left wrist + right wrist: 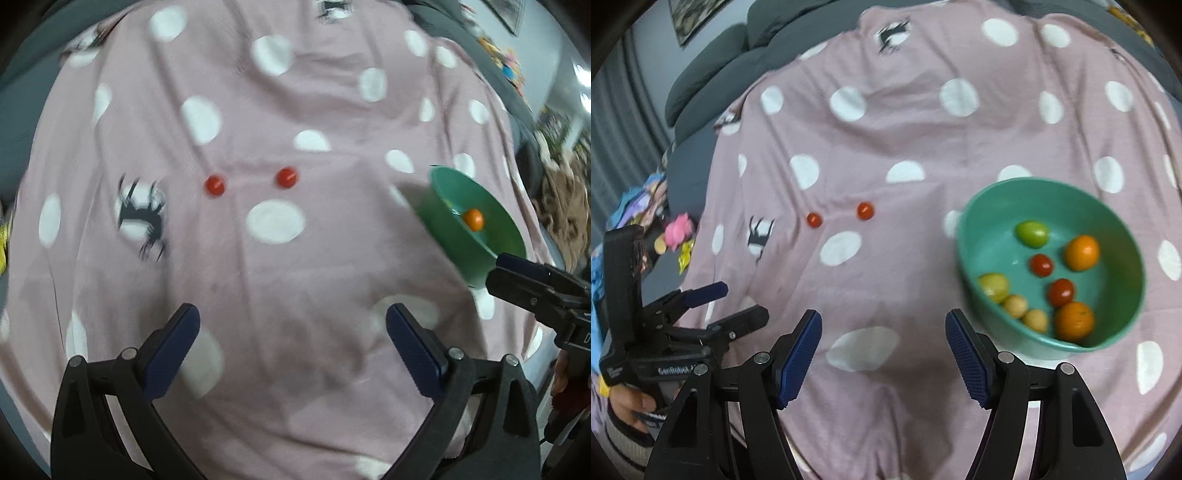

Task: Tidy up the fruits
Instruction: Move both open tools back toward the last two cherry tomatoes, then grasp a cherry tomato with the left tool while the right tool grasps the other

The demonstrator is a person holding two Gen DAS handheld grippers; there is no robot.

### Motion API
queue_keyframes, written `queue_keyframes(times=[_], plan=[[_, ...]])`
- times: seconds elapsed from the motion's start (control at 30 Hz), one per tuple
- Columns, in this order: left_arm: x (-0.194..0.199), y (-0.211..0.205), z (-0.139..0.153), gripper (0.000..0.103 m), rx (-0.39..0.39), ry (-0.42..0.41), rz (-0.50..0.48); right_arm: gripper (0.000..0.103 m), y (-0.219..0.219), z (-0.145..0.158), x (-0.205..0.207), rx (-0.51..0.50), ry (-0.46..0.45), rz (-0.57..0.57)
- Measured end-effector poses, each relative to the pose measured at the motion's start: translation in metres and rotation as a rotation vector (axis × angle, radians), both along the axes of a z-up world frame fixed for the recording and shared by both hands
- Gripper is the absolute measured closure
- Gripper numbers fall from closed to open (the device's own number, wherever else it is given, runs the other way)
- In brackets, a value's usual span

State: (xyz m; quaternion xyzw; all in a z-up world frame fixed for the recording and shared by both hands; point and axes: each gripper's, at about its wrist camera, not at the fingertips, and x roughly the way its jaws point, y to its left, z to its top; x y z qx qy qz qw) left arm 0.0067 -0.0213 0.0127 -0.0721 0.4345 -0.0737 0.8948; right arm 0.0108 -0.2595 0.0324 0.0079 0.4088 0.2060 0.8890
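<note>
Two small red tomatoes lie on the pink dotted cloth, one on the left (215,185) (814,219) and one on the right (287,177) (865,211). A green bowl (979,229) (439,184) on the right holds several fruits: two oranges (1082,252), red tomatoes (1041,264), green and yellow ones. My left gripper (293,317) (740,301) is open and empty, well short of the tomatoes. My right gripper (883,325) is open and empty, left of the bowl; in the left wrist view its fingers (524,273) look close together by the bowl's rim.
The pink cloth (905,133) with white dots covers a grey sofa (713,62). Colourful toys and wrappers (677,232) lie off the cloth's left edge. More clutter (561,192) sits at the far right of the left wrist view.
</note>
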Motion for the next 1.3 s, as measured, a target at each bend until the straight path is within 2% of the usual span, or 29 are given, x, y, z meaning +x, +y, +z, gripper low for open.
queue_keyframes(times=[0.27,0.57,0.77,1.07,1.3], plan=[[0.018,0.034,-0.007,0.012,-0.064,0.009,0.042,0.033,0.042,-0.017,0.023,-0.044,0.042,0.065],[0.09,0.046,-0.01,0.025,-0.096,0.001,0.019,0.033,0.077,-0.025,0.081,-0.063,0.038,0.095],[0.139,0.052,-0.024,0.032,-0.157,0.048,0.007,0.033,0.094,-0.037,0.128,-0.056,0.037,0.094],[0.187,0.053,-0.047,0.036,-0.109,0.109,0.036,0.033,0.115,-0.06,0.172,-0.099,0.042,0.143],[0.205,0.052,-0.052,0.048,-0.024,0.115,0.067,0.035,0.124,-0.072,0.19,-0.128,0.038,0.155]])
